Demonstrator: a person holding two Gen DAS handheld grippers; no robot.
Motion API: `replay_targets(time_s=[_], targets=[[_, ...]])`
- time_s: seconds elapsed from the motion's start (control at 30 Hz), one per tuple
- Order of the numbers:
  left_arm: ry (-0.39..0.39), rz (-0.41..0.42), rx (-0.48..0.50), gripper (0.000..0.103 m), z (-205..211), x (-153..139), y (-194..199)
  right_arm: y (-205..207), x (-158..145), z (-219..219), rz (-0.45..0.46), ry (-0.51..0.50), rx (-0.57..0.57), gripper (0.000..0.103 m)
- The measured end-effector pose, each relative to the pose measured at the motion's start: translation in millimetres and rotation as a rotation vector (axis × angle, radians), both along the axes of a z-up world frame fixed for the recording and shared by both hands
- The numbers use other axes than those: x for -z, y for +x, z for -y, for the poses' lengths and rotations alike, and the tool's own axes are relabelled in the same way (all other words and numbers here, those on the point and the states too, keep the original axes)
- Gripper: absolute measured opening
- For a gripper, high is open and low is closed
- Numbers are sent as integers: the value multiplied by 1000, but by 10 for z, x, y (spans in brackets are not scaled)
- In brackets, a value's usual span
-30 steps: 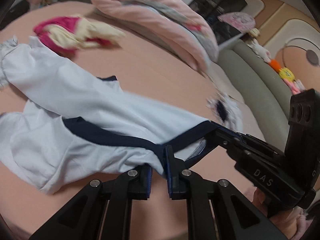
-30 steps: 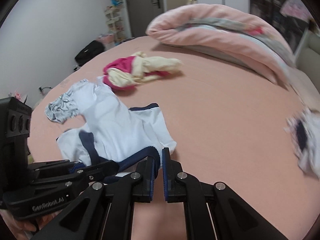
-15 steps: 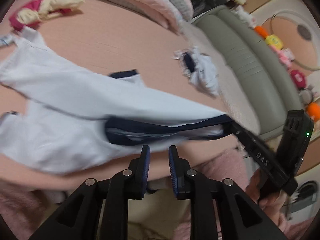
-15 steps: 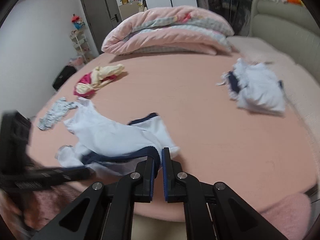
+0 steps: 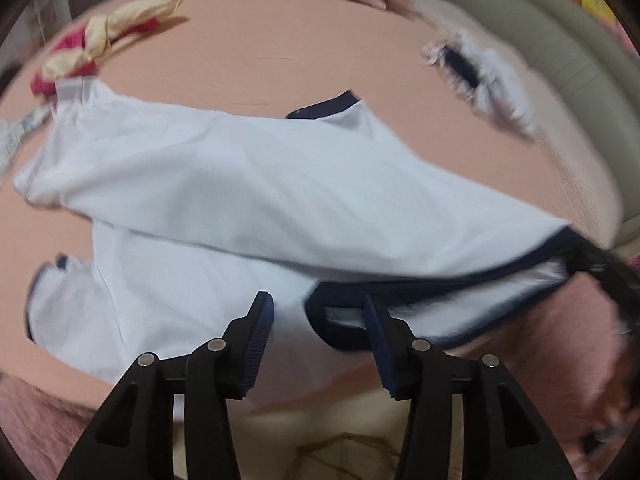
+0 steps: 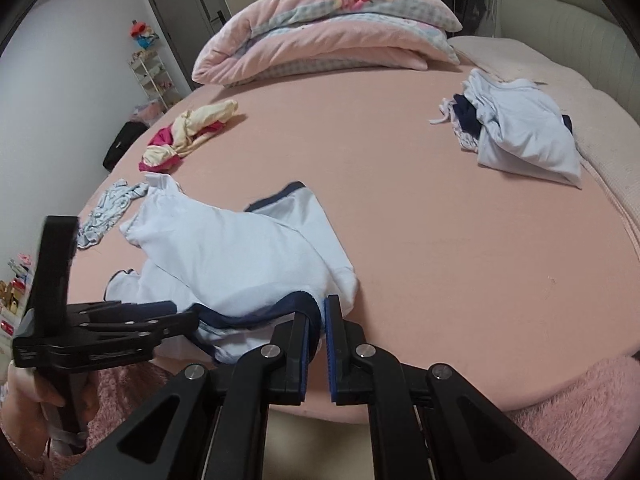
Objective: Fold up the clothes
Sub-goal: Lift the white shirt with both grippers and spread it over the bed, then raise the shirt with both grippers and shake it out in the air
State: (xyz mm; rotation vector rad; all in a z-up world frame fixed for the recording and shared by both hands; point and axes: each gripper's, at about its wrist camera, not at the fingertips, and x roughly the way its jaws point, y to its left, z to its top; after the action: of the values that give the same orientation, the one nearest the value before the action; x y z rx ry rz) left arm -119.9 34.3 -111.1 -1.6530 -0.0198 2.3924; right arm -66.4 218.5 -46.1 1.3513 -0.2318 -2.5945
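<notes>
A white garment with navy trim (image 5: 248,184) lies spread near the front edge of the pink bed (image 5: 272,60). My left gripper (image 5: 318,332) is open above the garment's near part, its fingers wide apart, and the navy neckline runs under the right finger. In the right wrist view the same garment (image 6: 224,252) lies bunched, and my right gripper (image 6: 319,330) is shut on its navy trim (image 6: 296,304). The left gripper (image 6: 120,328) shows at the left, beside the garment, held by a hand (image 6: 24,396).
A pink and yellow garment (image 6: 188,136) and a small patterned cloth (image 6: 108,212) lie at the left. A pile of white and navy clothes (image 6: 520,132) sits at the right. A folded pink duvet (image 6: 328,36) fills the far side. A fuzzy pink sleeve (image 6: 560,400) is near.
My left gripper has opened and let go of the navy trim. Both grippers drew back toward the bed's front edge, and the garment now lies more spread out.
</notes>
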Motion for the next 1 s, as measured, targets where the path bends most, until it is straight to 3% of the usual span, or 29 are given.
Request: replay_targets(time_s=[0.1, 0.17, 0.3, 0.43, 0.57, 0.77, 0.8, 0.83, 0.93, 1.0], targets=[[-83, 25, 40, 42, -114, 190, -26, -38, 147, -49, 40, 1, 2, 6], [-70, 16, 43, 27, -84, 190, 76, -100, 333, -21, 96, 23, -8, 8], [-46, 64, 53, 19, 133, 168, 415, -143, 793, 85, 251, 124, -50, 9], [-95, 66, 54, 14, 340, 119, 671, -138, 801, 38, 214, 113, -21, 12], [-26, 29, 23, 14, 470, 5, 696, -139, 798, 5, 181, 111, -8, 20], [-207, -28, 81, 16, 301, 160, 676, -70, 798, 47, 147, 148, -67, 20], [-250, -36, 105, 16, 263, 153, 697, -54, 790, 59, 144, 149, -80, 16], [-257, -35, 108, 9, 276, 112, 698, -46, 752, 61, 146, 126, -83, 4], [-168, -66, 37, 5, 530, -201, 602, -96, 545, -93, 114, 74, -19, 4], [-129, -175, 21, 5, 574, -694, 584, -177, 177, -169, 33, 47, -12, 4]])
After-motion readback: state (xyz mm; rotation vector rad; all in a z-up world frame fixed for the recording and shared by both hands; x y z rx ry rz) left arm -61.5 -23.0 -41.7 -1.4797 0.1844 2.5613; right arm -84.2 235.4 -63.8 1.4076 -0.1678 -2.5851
